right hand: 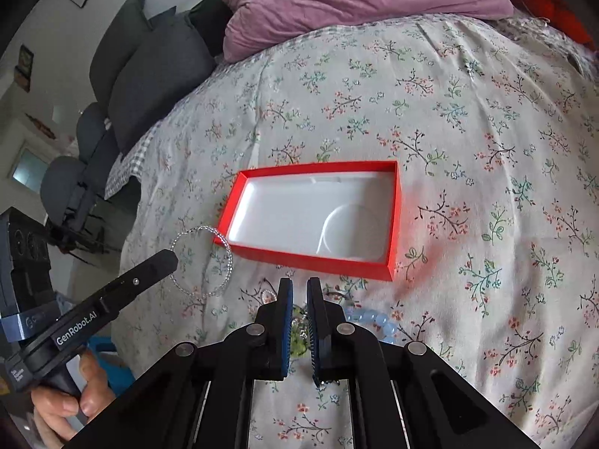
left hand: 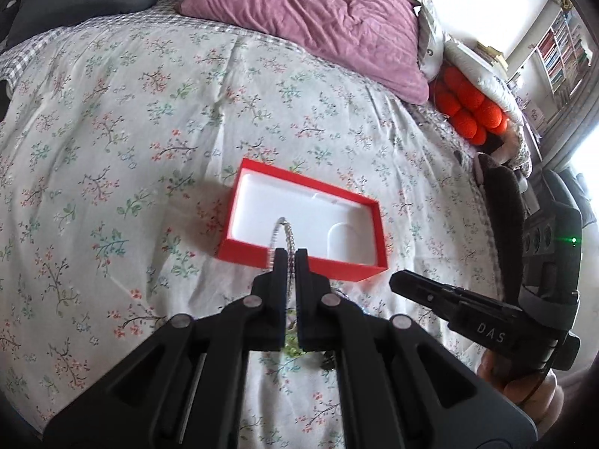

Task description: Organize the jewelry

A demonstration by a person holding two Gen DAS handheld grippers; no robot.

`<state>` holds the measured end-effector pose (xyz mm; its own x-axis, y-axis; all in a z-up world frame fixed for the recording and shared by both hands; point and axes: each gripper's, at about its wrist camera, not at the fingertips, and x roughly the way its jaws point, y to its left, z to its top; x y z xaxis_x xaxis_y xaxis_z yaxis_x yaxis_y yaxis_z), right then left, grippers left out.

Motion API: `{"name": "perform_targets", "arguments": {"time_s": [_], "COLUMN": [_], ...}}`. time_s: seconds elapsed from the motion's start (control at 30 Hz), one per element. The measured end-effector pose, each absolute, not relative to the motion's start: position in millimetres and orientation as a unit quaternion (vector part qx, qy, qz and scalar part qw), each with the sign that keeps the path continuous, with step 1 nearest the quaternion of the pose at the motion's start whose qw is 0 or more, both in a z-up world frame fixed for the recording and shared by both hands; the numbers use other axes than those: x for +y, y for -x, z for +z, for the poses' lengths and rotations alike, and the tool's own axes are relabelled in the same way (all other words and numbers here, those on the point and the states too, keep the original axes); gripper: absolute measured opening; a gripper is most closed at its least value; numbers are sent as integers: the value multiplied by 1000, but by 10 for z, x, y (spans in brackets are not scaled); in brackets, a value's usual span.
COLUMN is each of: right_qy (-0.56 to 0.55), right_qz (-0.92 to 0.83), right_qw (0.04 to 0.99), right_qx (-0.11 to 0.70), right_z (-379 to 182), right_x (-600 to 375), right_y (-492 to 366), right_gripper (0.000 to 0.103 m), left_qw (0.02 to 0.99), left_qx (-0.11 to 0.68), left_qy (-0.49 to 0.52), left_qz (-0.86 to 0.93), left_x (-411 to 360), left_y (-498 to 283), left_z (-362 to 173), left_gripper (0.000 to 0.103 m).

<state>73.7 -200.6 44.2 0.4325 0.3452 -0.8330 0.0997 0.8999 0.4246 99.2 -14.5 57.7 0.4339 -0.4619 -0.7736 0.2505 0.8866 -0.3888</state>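
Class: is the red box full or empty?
Empty: the red box shows only its bare white liner. The bracelet hangs outside it from the left gripper.

left claw pinched nearly closed, right claw slightly parted

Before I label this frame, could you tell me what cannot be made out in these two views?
- Left view: the bracelet is edge-on; the left gripper hides its lower part.
- Right view: the right gripper covers most of the green piece and part of the blue beads; whether it grips anything is unclear.
- Right view: the small jewelry below the red box is too small to identify.
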Motion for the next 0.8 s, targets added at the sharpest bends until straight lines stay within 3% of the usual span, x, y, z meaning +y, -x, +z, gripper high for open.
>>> {"name": "perform_targets", "arguments": {"time_s": [0.23, 0.3, 0.43, 0.53, 0.67, 0.8], "right_qy": [-216, -214, -186, -164, -144, -117], "right_qz": [74, 71, 68, 61, 55, 52], "right_qw": [818, 803, 780, 771, 771, 787], "right_qx": [528, 551, 594, 612, 618, 604], "right_z": [468, 346, 82, -80, -220, -288], "right_x": [-2075, -2063, -1993, -1959, -1928, -1842], "right_y": [-778, -791, -840, -872, -918, -955], "right_gripper": [9, 18, 19, 27, 47, 47], "left_qw": [836, 836, 834, 829, 829, 834], "left_qx": [472, 463, 459, 485, 492, 483], "left_qy": [137, 148, 163, 158, 148, 139], "left_qz": [-245, -256, -257, -228, -221, -225], "left_x": [-401, -425, -394, -342, -342, -354], "left_y": [-1108, -1135, -1257, -1377, -1384, -1340], "left_z": [588, 611, 522, 298, 234, 306], "left_gripper": [5, 5, 5, 4, 4, 4]}}
